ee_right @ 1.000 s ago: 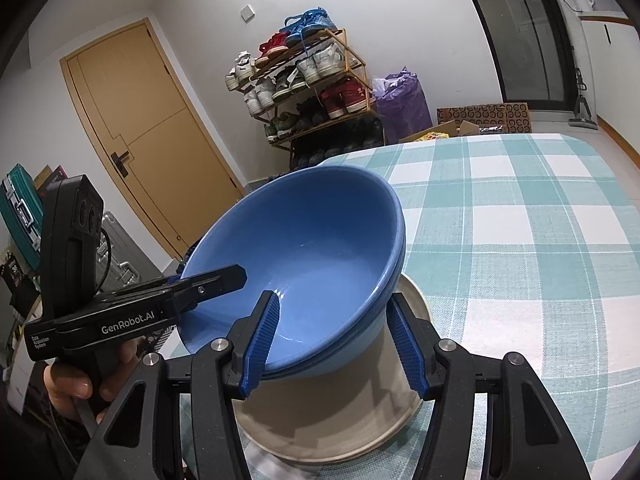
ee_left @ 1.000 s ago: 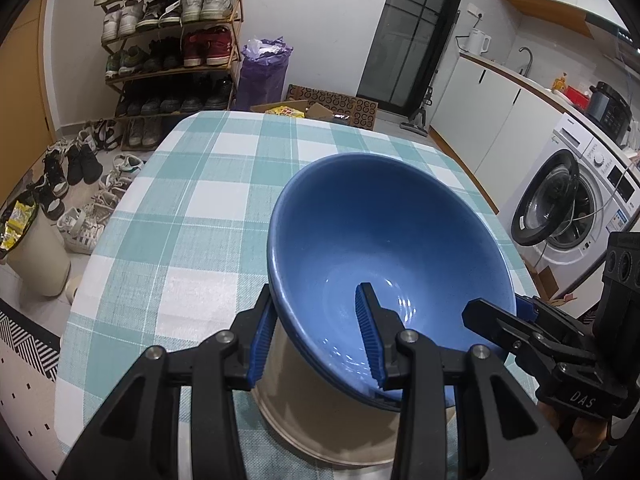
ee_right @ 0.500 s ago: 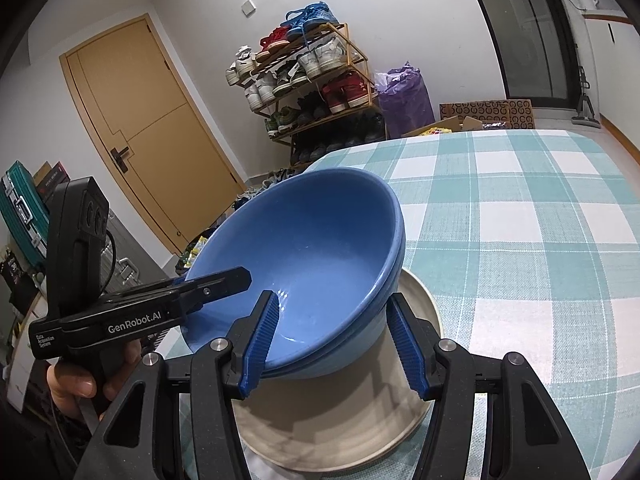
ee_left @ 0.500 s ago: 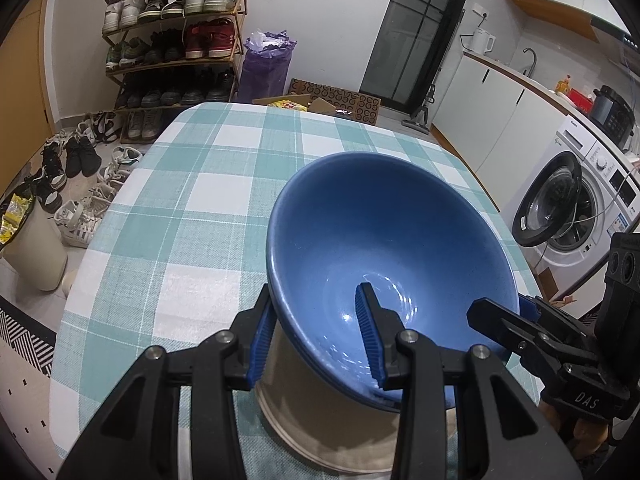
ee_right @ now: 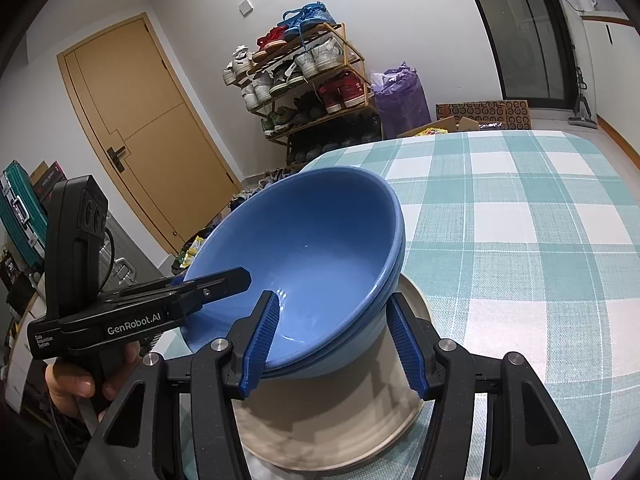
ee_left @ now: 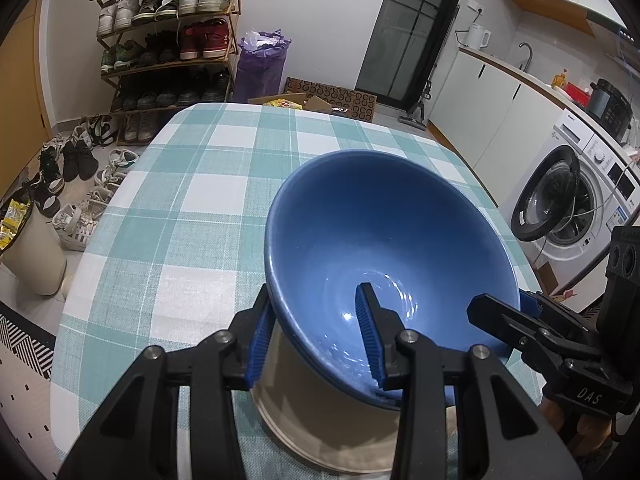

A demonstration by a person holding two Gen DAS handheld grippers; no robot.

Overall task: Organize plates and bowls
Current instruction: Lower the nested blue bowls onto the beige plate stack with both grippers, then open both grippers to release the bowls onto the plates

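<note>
Two nested blue bowls hang tilted just above a beige plate that lies on the checked table. My left gripper is shut on the stack's near rim, with one pad inside the upper bowl and one against the outer wall. My right gripper is shut on the rim at the other side, likewise with one finger in and one out. A hand holds the left gripper's handle.
The teal and white checked cloth stretches away beyond the bowls. Off the table stand a shoe rack, a pale bin, a washing machine and a wooden door.
</note>
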